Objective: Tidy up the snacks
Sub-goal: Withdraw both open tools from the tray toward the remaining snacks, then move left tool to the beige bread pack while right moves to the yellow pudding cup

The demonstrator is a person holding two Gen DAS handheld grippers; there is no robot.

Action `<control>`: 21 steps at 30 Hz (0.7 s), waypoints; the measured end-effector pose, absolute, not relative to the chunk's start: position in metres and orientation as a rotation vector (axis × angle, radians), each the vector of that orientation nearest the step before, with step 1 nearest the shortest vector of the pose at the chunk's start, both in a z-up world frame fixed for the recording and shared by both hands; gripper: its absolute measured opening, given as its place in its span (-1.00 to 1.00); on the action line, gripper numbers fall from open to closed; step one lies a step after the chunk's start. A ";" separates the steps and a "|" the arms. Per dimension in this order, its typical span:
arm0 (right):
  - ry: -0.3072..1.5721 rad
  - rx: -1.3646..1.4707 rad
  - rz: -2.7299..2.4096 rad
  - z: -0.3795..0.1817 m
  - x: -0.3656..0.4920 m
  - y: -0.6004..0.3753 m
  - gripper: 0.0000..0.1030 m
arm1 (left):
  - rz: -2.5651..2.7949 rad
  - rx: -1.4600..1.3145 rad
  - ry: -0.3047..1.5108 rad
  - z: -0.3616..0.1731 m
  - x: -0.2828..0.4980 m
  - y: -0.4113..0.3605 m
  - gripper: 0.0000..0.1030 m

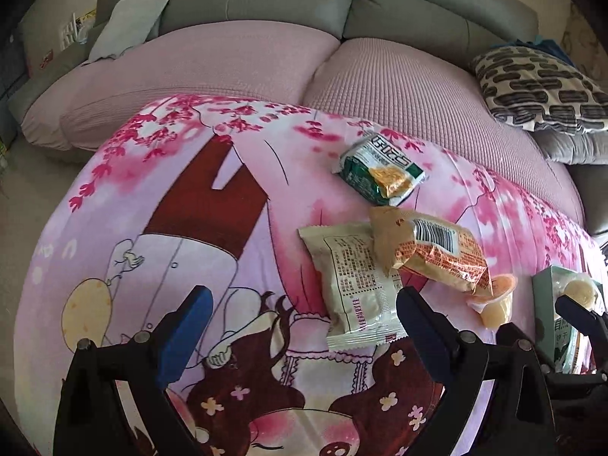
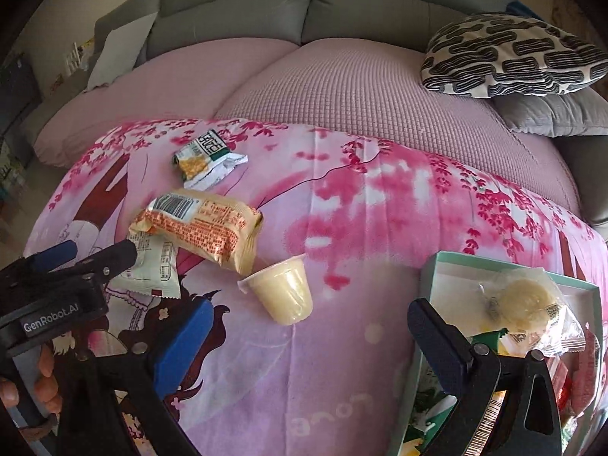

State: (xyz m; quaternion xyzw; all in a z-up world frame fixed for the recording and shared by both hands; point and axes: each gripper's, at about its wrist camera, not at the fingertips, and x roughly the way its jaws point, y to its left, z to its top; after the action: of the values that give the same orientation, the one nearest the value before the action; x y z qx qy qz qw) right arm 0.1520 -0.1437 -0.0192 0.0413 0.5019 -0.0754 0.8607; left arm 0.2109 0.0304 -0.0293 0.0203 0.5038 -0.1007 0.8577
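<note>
Snacks lie on a pink cartoon cloth (image 1: 159, 197). A green-white packet (image 1: 380, 169) (image 2: 207, 159) lies farthest. An orange barcode packet (image 1: 433, 250) (image 2: 197, 228) overlaps a cream packet (image 1: 357, 288) (image 2: 152, 266). A yellow jelly cup (image 2: 285, 292) (image 1: 494, 300) lies on its side. A teal box (image 2: 437, 266) (image 1: 547, 292) at right holds a wrapped round pastry (image 2: 526, 302) and other snacks. My left gripper (image 1: 304, 304) is open and empty, its right finger beside the cream packet. My right gripper (image 2: 307, 323) is open and empty, between the cup and the box.
A grey sofa with pink seat covers (image 1: 399, 87) stands behind the cloth. A black-and-white patterned cushion (image 2: 505, 57) lies at the right, a pale cushion (image 1: 129, 22) at the left. The left gripper (image 2: 91, 262) shows at the left edge of the right wrist view.
</note>
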 end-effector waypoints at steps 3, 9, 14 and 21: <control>1.065 0.074 -0.144 -0.026 0.157 -0.139 1.00 | -0.218 0.060 1.067 -0.036 0.212 0.025 0.89; 1.088 0.047 -0.149 -0.040 0.167 -0.137 1.00 | -0.216 0.095 1.073 -0.046 0.217 0.013 0.89; 1.096 0.034 -0.147 -0.047 0.172 -0.135 1.00 | -0.205 0.123 1.072 -0.052 0.220 0.003 0.89; 1.111 0.028 -0.144 -0.054 0.177 -0.133 1.00 | -0.188 0.138 1.076 -0.058 0.223 0.001 0.89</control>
State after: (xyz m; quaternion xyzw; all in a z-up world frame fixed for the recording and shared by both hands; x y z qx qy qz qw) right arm 0.1767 -0.1328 -0.0536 0.0133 0.5269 -0.0683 0.8471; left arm 0.2231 0.0009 -0.0578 0.0653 0.5111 -0.0895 0.8524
